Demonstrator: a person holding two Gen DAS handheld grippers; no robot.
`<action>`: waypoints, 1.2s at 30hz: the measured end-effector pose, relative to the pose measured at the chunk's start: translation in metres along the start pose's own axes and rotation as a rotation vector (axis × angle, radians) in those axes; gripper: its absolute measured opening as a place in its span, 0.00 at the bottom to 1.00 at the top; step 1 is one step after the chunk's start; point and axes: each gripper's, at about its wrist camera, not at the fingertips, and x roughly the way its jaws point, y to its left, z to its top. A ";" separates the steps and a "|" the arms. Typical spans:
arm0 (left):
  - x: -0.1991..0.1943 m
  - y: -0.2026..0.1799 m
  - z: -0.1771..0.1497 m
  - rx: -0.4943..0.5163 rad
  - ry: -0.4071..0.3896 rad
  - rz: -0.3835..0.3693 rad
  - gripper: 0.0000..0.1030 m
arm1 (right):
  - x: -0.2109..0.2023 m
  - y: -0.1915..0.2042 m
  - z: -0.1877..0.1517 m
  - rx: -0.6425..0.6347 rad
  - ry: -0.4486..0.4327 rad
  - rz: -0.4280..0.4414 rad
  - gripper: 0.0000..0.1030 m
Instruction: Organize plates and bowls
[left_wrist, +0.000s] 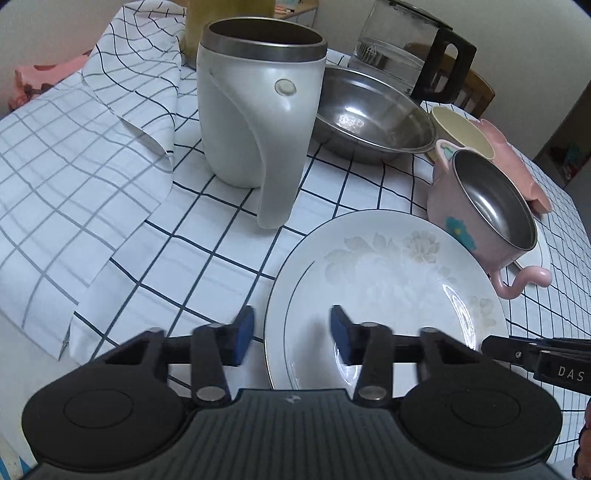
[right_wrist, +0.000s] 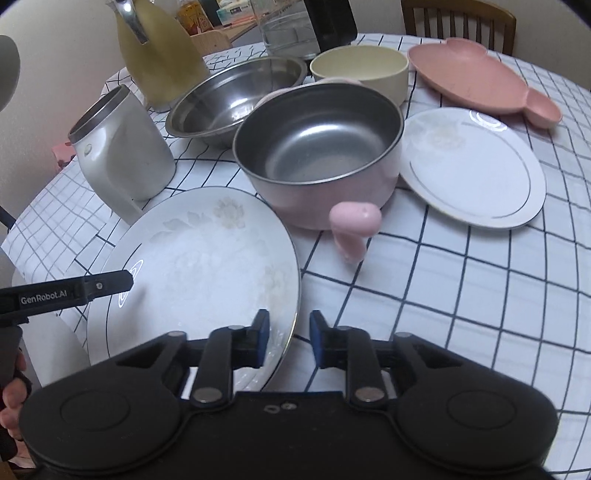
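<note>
A large white floral plate (left_wrist: 388, 280) (right_wrist: 199, 266) lies on the checked tablecloth. My left gripper (left_wrist: 291, 332) is open, its fingers either side of the plate's left rim. My right gripper (right_wrist: 286, 338) is open, its fingers either side of the plate's right rim. A pink bowl with a steel liner and a handle (left_wrist: 487, 210) (right_wrist: 317, 155) stands just beyond the plate. A smaller white plate (right_wrist: 472, 166) lies to its right. A steel bowl (left_wrist: 369, 114) (right_wrist: 236, 96), a cream bowl (right_wrist: 360, 70) and a pink divided tray (right_wrist: 480, 77) sit further back.
A white mug with a steel rim (left_wrist: 258, 110) (right_wrist: 122, 147) stands left of the bowls. A yellow jug (right_wrist: 159, 51) and a glass kettle (left_wrist: 410, 44) stand at the back. The tablecloth (left_wrist: 92, 155) is bunched on the left. A wooden chair (right_wrist: 458, 18) is behind the table.
</note>
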 end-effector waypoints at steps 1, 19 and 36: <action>0.000 0.000 0.000 -0.001 0.004 -0.002 0.31 | 0.000 0.000 -0.001 0.006 0.002 0.006 0.11; -0.038 -0.010 -0.045 0.007 0.036 -0.028 0.15 | -0.031 -0.015 -0.038 0.027 0.032 0.030 0.10; -0.048 -0.030 -0.083 0.087 0.045 0.005 0.15 | -0.051 -0.022 -0.079 -0.018 0.044 0.007 0.10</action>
